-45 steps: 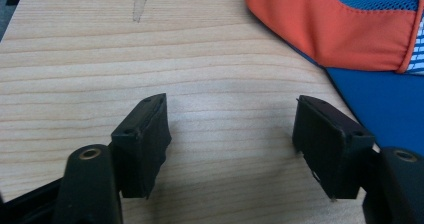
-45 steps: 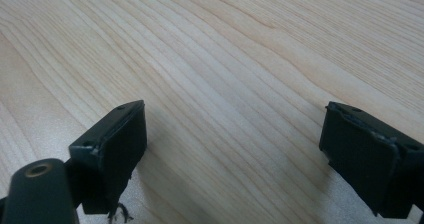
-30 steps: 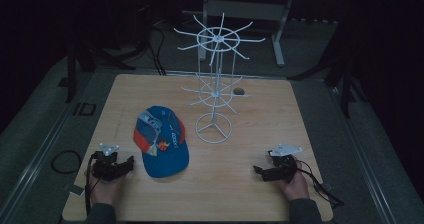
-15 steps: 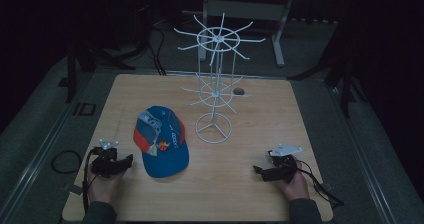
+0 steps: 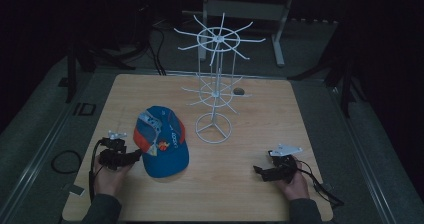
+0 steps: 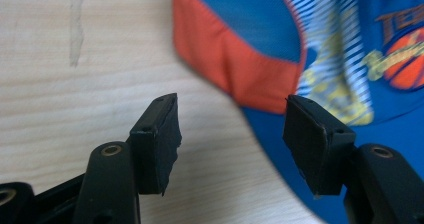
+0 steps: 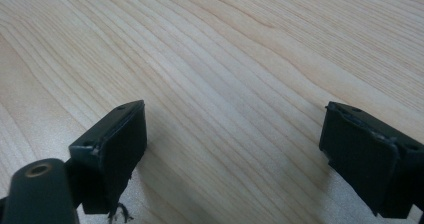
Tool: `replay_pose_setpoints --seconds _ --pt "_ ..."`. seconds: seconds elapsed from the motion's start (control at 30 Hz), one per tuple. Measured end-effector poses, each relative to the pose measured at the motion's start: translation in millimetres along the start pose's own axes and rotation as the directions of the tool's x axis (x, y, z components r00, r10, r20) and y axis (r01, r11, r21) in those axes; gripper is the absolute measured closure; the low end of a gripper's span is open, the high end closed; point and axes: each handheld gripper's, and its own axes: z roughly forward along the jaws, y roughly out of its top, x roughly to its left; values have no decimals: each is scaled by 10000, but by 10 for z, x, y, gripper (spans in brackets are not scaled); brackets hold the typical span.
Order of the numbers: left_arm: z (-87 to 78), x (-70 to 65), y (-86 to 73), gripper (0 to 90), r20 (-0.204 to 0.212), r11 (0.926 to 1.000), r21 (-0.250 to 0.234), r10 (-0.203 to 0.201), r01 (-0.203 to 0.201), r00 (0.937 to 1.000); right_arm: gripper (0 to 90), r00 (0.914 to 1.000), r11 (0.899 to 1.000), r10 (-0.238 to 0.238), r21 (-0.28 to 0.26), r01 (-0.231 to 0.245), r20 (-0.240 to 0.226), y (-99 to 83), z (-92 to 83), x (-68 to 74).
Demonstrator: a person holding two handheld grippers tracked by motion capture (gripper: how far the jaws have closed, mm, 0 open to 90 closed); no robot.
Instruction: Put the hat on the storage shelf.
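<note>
— Cap [image 5: 162,145] lies on the table [image 5: 280,114] beside the wire rack [image 5: 215,84]; the left gripper [image 5: 134,156] is right at its edge, jaws apart, gripping nothing, having just narrowed.

— Touching it?

— Hard to tell in this dim light. The right gripper [image 5: 257,171] rests spread wide on bare wood.

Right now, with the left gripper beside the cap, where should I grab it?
Probably the cap's orange-edged rim, coming from its left, where the left gripper already stands with jaws open and nothing between them. In the left gripper view that edge lies thin and flat on the table, just ahead of the pads.
</note>
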Motion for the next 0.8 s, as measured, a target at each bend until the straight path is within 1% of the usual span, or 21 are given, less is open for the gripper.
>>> replay_pose_setpoints --seconds 0.17,0.27,0.37,0.6,0.8 --pt "-26 -101 106 389 270 9994 -275 235 -227 9994 115 10000 10000 3 1 -3 1 0 0 0" --pt "-30 -172 158 373 472 9975 -577 427 -400 9980 115 10000 10000 20 8 -20 1 0 -1 1" --pt "-23 -239 209 367 590 9958 -734 586 -542 9965 115 10000 10000 18 9 -18 3 0 -1 2" --pt "19 -357 338 340 790 9957 -799 541 -478 9954 115 10000 10000 19 9 -19 2 0 -1 2" --pt "44 -445 474 292 752 9950 -883 532 -465 9957 115 10000 10000 19 9 -19 3 0 -1 1"
